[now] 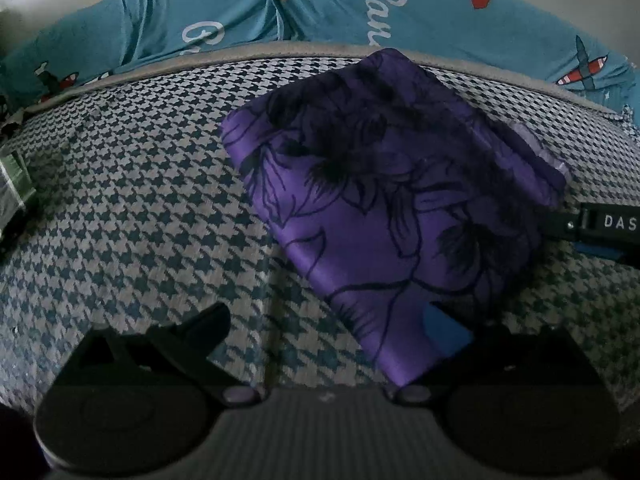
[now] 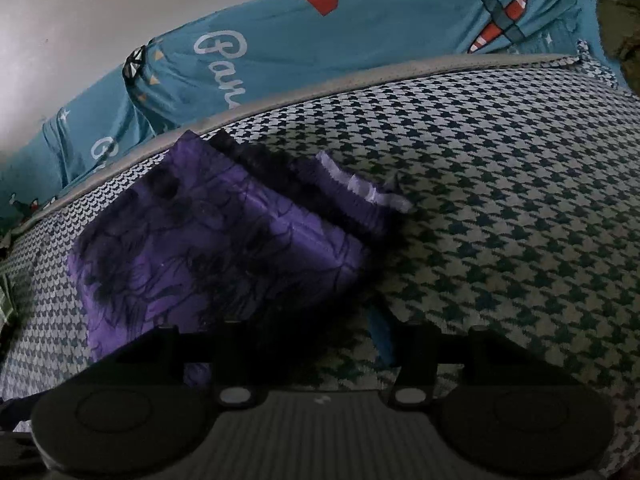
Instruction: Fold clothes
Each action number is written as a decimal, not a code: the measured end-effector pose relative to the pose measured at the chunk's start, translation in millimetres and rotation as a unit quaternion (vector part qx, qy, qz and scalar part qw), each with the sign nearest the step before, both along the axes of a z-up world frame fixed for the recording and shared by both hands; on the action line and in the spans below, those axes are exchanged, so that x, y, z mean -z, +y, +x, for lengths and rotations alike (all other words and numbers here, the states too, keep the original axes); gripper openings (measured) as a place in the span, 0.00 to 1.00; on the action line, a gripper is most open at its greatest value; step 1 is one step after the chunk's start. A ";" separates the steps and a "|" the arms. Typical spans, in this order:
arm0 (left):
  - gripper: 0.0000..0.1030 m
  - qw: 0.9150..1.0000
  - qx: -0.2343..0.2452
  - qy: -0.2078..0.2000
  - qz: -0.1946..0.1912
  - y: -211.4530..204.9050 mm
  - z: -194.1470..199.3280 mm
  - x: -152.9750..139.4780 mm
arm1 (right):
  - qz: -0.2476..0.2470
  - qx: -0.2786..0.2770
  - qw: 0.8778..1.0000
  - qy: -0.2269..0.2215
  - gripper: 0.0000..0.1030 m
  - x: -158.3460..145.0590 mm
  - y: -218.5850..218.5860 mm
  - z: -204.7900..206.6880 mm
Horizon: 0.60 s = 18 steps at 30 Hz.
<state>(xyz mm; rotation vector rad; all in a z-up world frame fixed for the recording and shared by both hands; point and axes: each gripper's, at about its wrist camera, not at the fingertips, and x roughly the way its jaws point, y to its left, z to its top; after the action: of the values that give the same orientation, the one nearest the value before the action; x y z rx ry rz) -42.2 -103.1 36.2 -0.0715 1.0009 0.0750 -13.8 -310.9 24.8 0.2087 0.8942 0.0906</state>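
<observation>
the purple floral garment (image 1: 384,200) lies folded into a compact slab on the houndstooth mattress (image 1: 132,200), toward its far edge, just near of the grey piping (image 1: 256,50) and the teal printed sheet (image 1: 224,12) beyond. its layers are stacked, and a pale selvedge strip (image 2: 362,186) peeks out along the far right side, which suggests the fold is essentially made and the bundle has been left to rest flat.

the left gripper (image 1: 340,340) hangs over the near corner of the garment with its jaws spread wide; one black finger (image 1: 200,332) sits over bare mattress, the blue-padded one (image 1: 448,332) over the cloth edge, and nothing is pinched between them. it reads as released.

the right gripper (image 2: 304,344) sits at the garment's near right edge, jaws parted, with only a sliver of cloth in front of its left finger and no visible pinch, so it looks let go rather than clenched. in the left view its arm (image 1: 600,226) reaches in from the right, beside the bundle.

a green-edged thing (image 1: 16,178) lies at far left, too cropped to identify.
</observation>
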 end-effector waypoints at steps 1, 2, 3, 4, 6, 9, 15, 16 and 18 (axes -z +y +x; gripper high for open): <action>1.00 1.000 -0.001 0.000 0.001 -0.3 -0.6 -0.4 | 0.000 0.001 1.000 0.000 0.51 0.1 0.6 -1.2; 1.00 1.000 -0.001 0.001 0.003 -0.6 -1.6 -0.6 | 0.001 0.002 1.000 0.001 0.51 0.0 0.9 -2.3; 1.00 1.000 -0.001 0.001 0.004 -0.9 -2.6 -0.8 | 0.002 0.003 1.000 0.001 0.52 -0.2 1.3 -3.3; 1.00 1.000 -0.001 0.001 0.006 -1.0 -3.4 -0.9 | 0.002 0.004 1.000 0.001 0.52 -0.3 1.6 -4.4; 1.00 1.000 -0.001 0.003 0.008 -1.0 -4.7 -0.8 | 0.003 0.005 1.000 0.002 0.54 -0.1 2.3 -6.2; 1.00 1.000 -0.002 0.005 0.010 -1.2 -6.7 -1.0 | 0.004 0.008 1.000 0.003 0.55 0.0 3.5 -8.8; 1.00 1.000 -0.003 0.007 0.017 -1.6 -10.8 -2.1 | 0.006 0.011 1.000 0.005 0.58 0.3 4.9 -12.0; 1.00 1.000 -0.004 0.008 0.019 -1.8 -12.0 -2.2 | 0.006 0.011 1.000 0.005 0.58 0.4 5.2 -12.5; 1.00 1.000 -0.003 0.010 0.023 -1.8 -13.9 -2.3 | 0.005 0.011 1.000 0.006 0.59 0.8 5.8 -13.4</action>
<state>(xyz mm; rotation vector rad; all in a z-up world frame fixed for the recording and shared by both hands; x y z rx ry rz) -56.1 -105.0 38.5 -0.0322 1.0179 0.1051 -27.1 -305.0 24.1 0.2287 0.9034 0.0728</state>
